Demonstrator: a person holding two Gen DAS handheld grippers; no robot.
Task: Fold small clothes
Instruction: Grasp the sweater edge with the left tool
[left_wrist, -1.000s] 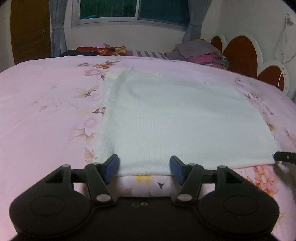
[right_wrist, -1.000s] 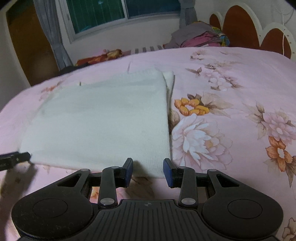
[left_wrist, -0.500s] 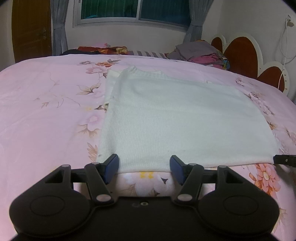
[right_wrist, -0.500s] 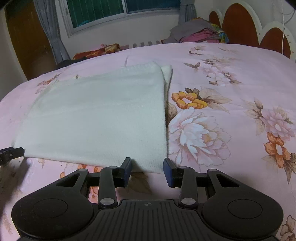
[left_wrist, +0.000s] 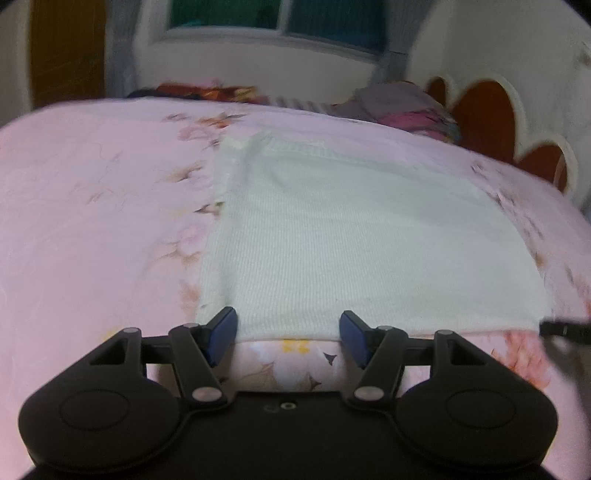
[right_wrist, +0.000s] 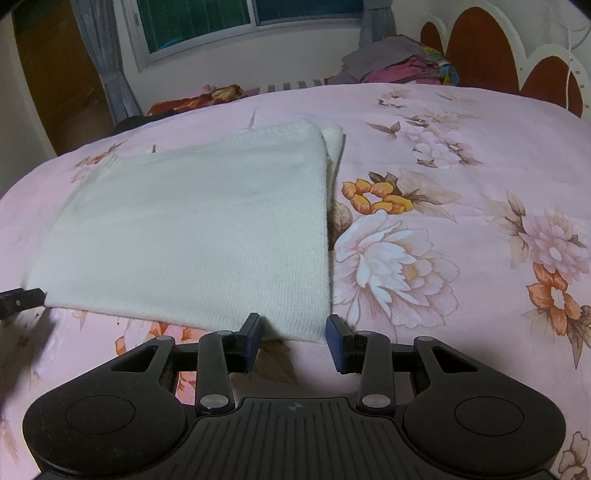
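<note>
Both grippers are poised at the near hem with jaws apart, gripping nothing: the left gripper (left_wrist: 288, 328) straddling its corner, the right gripper (right_wrist: 293, 334) likewise, probably readying a matched pinch. The white knit garment (right_wrist: 192, 236) is lying flat on the floral bedspread (right_wrist: 461, 206).

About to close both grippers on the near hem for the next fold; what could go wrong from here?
1. The left gripper and right gripper sit open at the edge of the white knitted garment; they may pinch only the top layer.
2. They may also catch the pink floral bedsheet.
3. A layer peeking out at the far right corner may slip further.
</note>
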